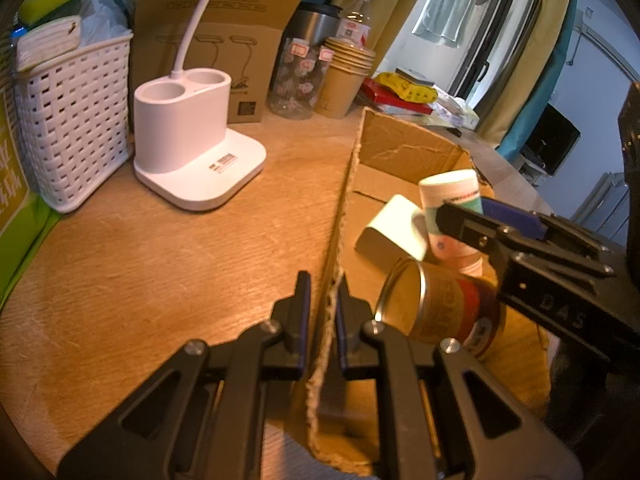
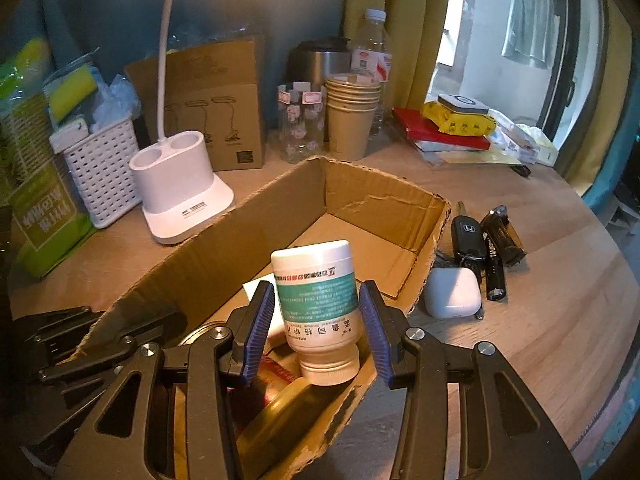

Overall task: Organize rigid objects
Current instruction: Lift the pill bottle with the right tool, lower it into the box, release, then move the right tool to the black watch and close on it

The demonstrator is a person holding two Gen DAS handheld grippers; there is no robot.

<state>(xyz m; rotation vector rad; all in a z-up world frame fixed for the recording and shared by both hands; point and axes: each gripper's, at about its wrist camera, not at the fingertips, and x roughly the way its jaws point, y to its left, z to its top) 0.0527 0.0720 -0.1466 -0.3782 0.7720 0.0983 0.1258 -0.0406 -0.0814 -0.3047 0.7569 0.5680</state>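
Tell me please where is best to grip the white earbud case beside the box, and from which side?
Grip the white earbud case across its two broad rounded faces, coming from above. It lies flat on the table, close to the cardboard box wall and the car key, so a sideways approach looks cramped.

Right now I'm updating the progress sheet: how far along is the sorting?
Done: tin can and white block lie in the cardboard box. In hand: right gripper holds the white bottle over it; left gripper pinches the wall. Left: earbud case, car key, flashlight.
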